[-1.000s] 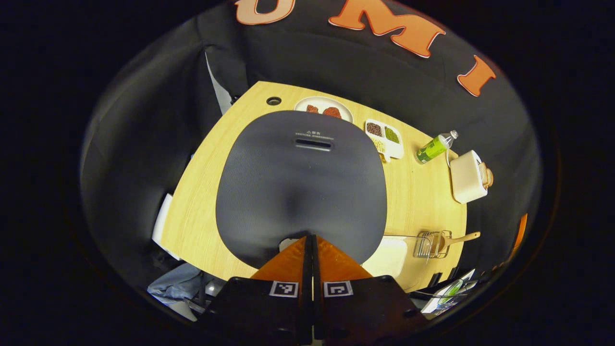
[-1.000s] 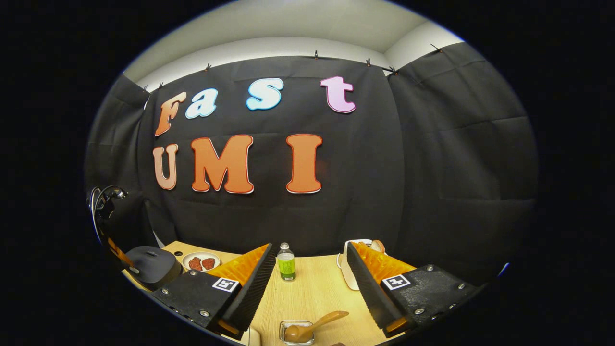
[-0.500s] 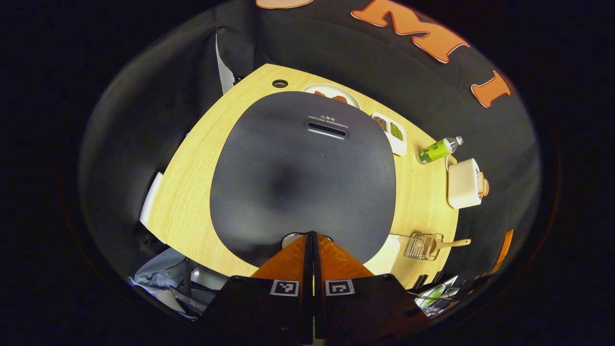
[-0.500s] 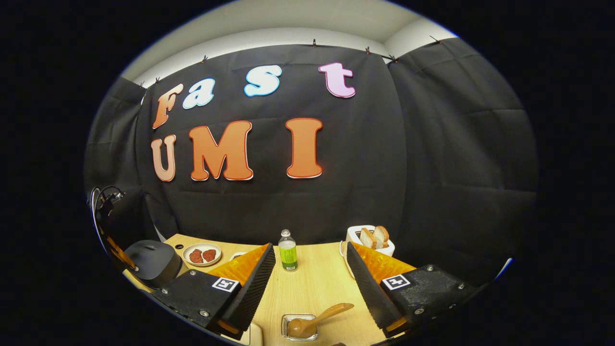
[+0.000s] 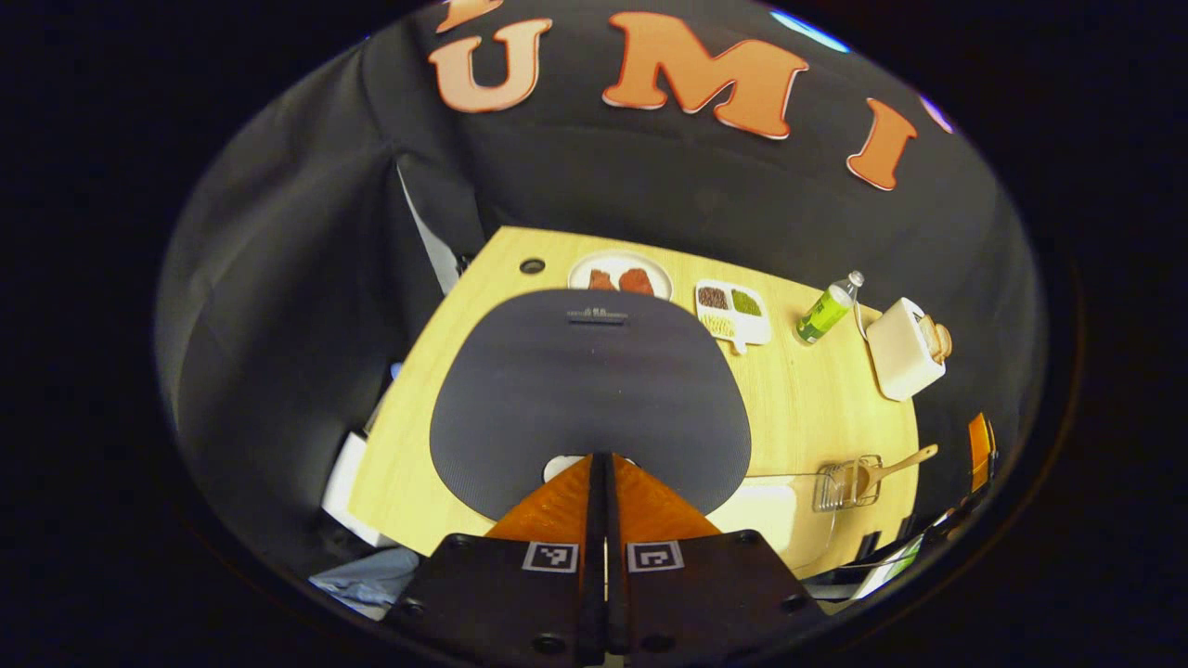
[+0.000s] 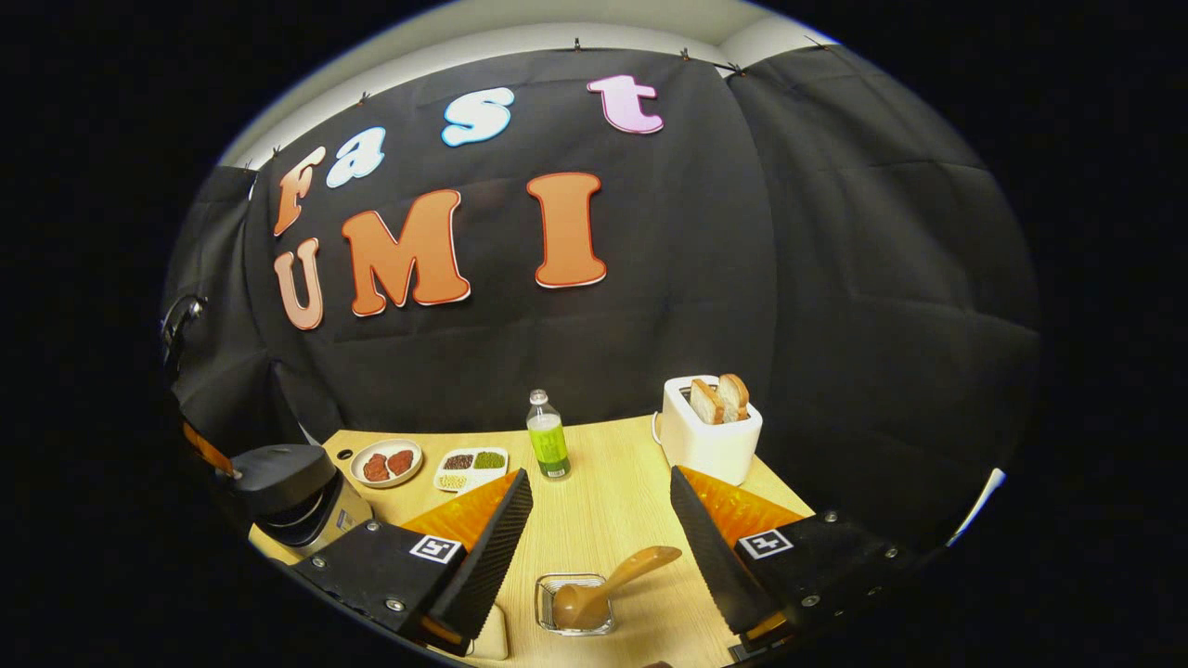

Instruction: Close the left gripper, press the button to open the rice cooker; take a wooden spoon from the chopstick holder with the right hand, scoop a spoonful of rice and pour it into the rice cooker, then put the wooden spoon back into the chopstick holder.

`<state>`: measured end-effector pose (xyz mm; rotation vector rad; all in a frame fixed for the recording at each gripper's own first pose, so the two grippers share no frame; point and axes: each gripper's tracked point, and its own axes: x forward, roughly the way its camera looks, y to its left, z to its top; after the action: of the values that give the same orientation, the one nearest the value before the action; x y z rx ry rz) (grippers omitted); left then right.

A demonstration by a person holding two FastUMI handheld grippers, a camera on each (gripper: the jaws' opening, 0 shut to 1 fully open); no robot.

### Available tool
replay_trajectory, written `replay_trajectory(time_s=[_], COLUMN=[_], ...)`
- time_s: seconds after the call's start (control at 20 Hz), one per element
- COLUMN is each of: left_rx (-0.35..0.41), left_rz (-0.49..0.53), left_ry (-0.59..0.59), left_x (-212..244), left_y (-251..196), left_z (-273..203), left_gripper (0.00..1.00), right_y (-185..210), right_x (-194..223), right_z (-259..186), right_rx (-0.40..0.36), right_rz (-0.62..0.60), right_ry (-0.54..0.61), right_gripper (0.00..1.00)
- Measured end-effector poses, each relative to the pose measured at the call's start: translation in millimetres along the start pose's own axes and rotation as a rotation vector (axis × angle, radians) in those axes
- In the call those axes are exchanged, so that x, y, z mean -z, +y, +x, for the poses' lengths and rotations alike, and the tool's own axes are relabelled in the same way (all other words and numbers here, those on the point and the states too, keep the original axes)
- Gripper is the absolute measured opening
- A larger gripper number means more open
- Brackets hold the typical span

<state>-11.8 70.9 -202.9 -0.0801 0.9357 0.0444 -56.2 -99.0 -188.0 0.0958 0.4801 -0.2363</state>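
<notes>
A: Table (image 6: 613, 520) first. Rice cooker (image 5: 589, 394) at its left end; in the right gripper view its lid (image 6: 278, 464) looks lifted off the body, so I judge the button press done or nearly so.

B: Left gripper (image 5: 601, 461)?

A: Fingers pressed together, gripping nothing, tips over the cooker's near edge.

B: So the spoon step is next?

A: Likely. Right gripper (image 6: 601, 520) is spread wide, empty, above the chopstick holder (image 6: 574, 605). Wooden spoon (image 6: 603, 586) sits bowl-down in it, handle leaning up to the right. Next calls for lowering and closing on that handle.
</notes>
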Motion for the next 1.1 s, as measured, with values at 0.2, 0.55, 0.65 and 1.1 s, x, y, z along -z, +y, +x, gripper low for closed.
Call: replay_trajectory(time_s=[0.2,0.55,0.65,1.1], left_rx=[-0.072,-0.247,-0.245,-0.188], left_rz=[0.059,0.120,0.137,0.219], left_ry=[-0.166,-0.534,-0.610,-0.787], left_x=[-35,-112,-123,-126], left_y=[0,18,10,-44], left_z=[-17,-62,-76,-107], left_gripper=[0.06,0.15,0.27,0.97], right_y=[-2,-20,-23,-30], right_x=[24,47,54,104], right_z=[5,13,16,28], right_rx=[-0.019,0.002,0.003,0.014], right_rz=[0.033,0.063,0.070,0.163], right_ry=[0.060,0.116,0.134,0.268], right_gripper=[0.93,0.93,0.93,0.94])
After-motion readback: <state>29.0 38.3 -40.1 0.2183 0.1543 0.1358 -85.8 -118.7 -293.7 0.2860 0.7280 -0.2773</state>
